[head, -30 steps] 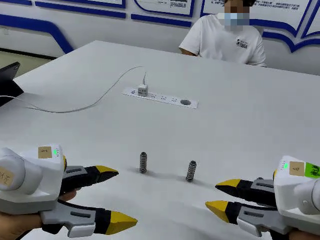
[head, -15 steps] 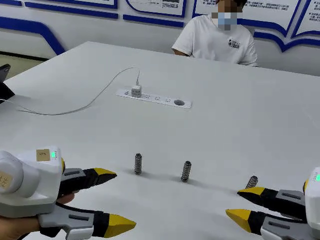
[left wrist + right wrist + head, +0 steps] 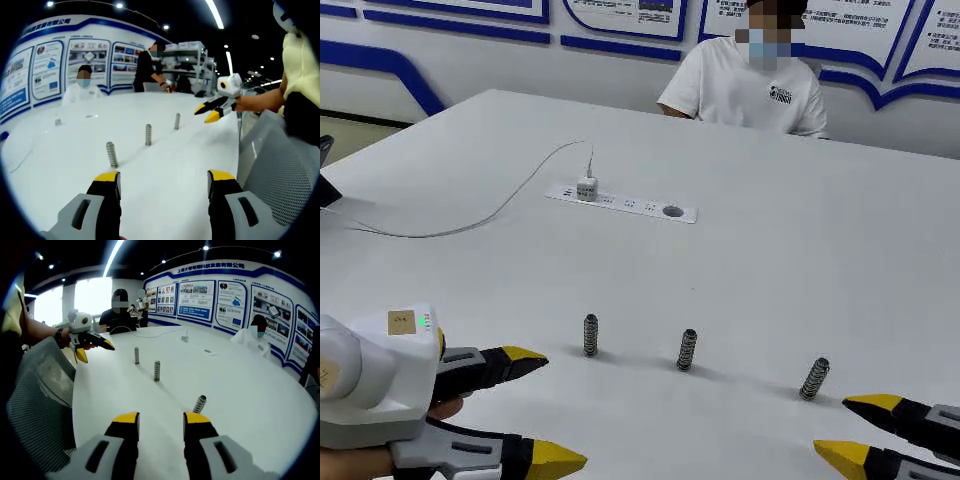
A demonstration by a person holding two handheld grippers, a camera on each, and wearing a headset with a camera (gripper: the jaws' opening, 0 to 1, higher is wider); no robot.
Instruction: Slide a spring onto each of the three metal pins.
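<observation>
Three springs stand in a row on the white table point(image 3: 800, 240): a left spring point(image 3: 590, 335), a middle spring point(image 3: 687, 349) and a right spring point(image 3: 814, 378) that leans slightly. Each seems to sit over a pin, though the pins themselves are hard to make out. My left gripper point(image 3: 545, 408) is open at the near left, short of the left spring. My right gripper point(image 3: 845, 427) is open at the near right, just in front of the right spring. The left gripper view shows its own gripper point(image 3: 164, 176) open and the springs point(image 3: 148, 134) ahead. The right gripper view shows its own gripper point(image 3: 161, 418) open, the nearest spring point(image 3: 199, 403) just beyond.
A power strip point(image 3: 630, 203) with a white charger point(image 3: 586, 188) and a cable point(image 3: 470, 222) lies mid-table. A person point(image 3: 745, 75) sits at the far side. A mesh chair point(image 3: 35, 400) stands by the table's near edge.
My right gripper has drawn back toward the lower right, uncovering the right spring. The left gripper has barely moved. The head camera has shifted a little.
</observation>
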